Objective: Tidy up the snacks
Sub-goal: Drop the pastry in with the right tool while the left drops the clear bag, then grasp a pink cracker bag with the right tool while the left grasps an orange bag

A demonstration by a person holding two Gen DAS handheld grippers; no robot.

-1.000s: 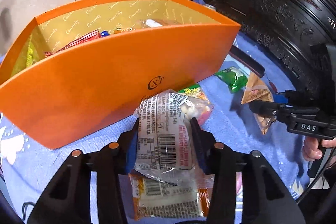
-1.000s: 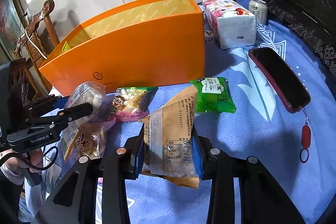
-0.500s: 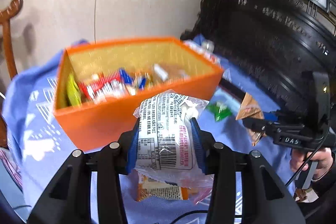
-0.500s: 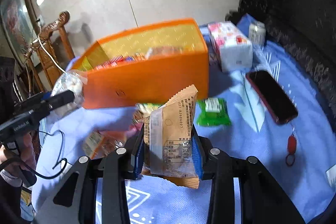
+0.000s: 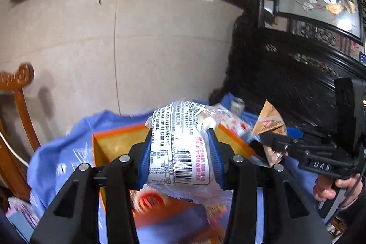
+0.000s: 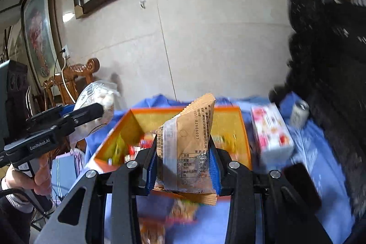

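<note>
Open orange cardboard box (image 6: 243, 129): contents motion-blurred, near wall hidden behind held packet. Loose snack wrappers on blue patterned tablecloth (image 5: 57, 152) smeared, unreadable. Pink floral tissue pack (image 6: 271, 136) and small silver can (image 6: 298, 112) blurred.

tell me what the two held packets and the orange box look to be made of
White packet: clear glossy plastic film, crinkled, with glare and pale pieces showing through. Brown packet: matte, kraft-paper look with a clear strip and zigzag-cut end; possibly printed film. Orange box: stiff card by its thin straight walls, smooth orange outside, yellow printed lining.
</note>
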